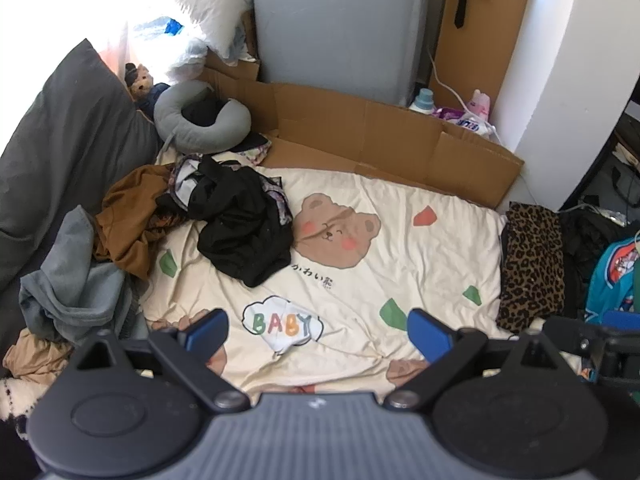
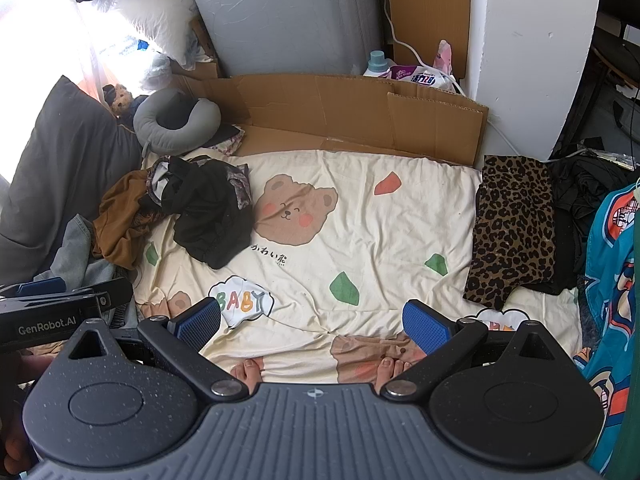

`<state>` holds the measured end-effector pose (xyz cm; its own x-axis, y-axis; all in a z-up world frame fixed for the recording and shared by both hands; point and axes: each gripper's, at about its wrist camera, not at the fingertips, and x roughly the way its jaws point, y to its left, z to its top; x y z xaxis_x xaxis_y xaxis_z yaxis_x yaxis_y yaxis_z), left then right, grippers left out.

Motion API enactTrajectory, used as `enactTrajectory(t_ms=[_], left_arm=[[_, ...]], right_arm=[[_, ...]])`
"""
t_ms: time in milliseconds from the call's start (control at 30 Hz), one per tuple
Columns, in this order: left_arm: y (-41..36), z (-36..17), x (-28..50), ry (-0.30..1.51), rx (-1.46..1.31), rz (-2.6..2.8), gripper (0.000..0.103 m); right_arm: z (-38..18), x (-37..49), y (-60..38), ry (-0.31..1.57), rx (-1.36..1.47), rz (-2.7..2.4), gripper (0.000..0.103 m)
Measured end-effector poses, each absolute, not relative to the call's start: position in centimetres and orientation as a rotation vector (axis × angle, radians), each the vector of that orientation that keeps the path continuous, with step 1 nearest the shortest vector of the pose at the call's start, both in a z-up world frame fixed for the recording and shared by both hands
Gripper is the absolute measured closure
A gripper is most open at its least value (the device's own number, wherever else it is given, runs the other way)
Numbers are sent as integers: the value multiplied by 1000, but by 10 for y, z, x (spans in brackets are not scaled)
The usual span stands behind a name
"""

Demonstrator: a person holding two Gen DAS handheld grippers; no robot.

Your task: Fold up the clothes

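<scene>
I am holding both my left gripper (image 1: 318,330) and right gripper (image 2: 312,322) wide and empty over the cream bear-print bed sheet (image 2: 360,220); a folded leopard-print garment (image 2: 514,228) is lying at its right edge, while a crumpled black garment (image 2: 208,216) and brown garment (image 2: 120,224) are waiting at its left edge.

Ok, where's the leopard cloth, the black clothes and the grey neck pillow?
leopard-print cloth (image 2: 514,232): right wrist view, middle of the folded cloth.
black garment (image 1: 244,228): left wrist view, middle of the crumpled heap.
grey neck pillow (image 1: 224,130): left wrist view, right curve.

"BABY" is printed in coloured letters inside a white cloud on the cream bedsheet (image 1: 360,240), and a short line of Japanese characters is set just below the bear picture on it. "GenRobot.AI" is read in white on the black body of the left gripper (image 2: 52,326), seen at the left edge of the right wrist view. Lettering on the purple-and-white detergent bag (image 2: 420,76) by the wall is seen upside down and cannot be made out.
</scene>
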<state>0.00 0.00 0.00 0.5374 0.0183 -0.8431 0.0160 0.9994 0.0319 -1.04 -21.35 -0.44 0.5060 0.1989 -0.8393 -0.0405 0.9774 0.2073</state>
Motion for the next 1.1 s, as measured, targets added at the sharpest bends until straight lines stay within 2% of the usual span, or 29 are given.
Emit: enactTrajectory(t_ms=[600,1100], left_arm=[[-25,-5,-9,987,69,14,5],[-3,-1,-2,998,38,-6,5]], right_arm=[[-5,-11,-214,1032,152,137,3],[-5,-12,-214,1027,158,137,3]])
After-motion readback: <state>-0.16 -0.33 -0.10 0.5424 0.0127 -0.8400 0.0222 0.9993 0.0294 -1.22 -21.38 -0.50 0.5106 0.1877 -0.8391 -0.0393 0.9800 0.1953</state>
